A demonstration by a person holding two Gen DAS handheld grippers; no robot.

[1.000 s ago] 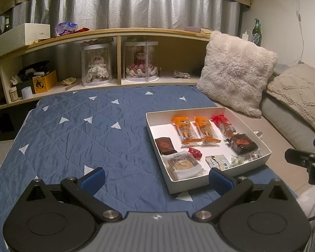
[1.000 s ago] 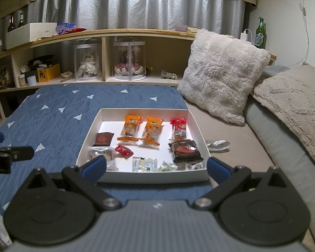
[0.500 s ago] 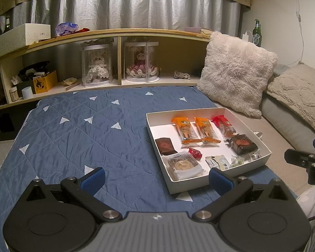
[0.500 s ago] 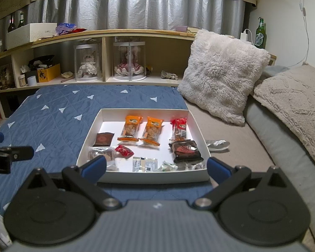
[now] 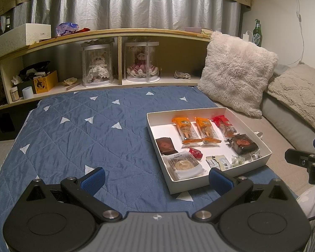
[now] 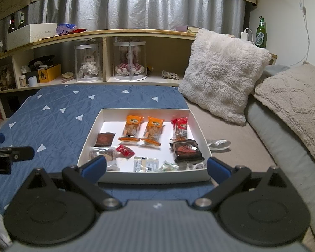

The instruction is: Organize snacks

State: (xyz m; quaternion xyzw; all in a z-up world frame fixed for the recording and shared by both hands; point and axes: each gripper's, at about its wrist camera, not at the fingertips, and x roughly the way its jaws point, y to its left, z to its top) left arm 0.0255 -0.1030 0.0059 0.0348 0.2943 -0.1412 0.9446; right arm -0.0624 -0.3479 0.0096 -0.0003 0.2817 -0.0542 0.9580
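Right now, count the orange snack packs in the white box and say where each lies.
2. One orange pack lies at the box's far middle; the second orange pack lies beside it, toward the red pack. None seems hidden in the white box.

Silver curtains above wooden shelf

A white tray sits on the blue quilt at its right edge. Two orange packs lie mid-tray, a dark pack by the right wall. The right gripper hangs spread wide and empty before the tray's near wall.
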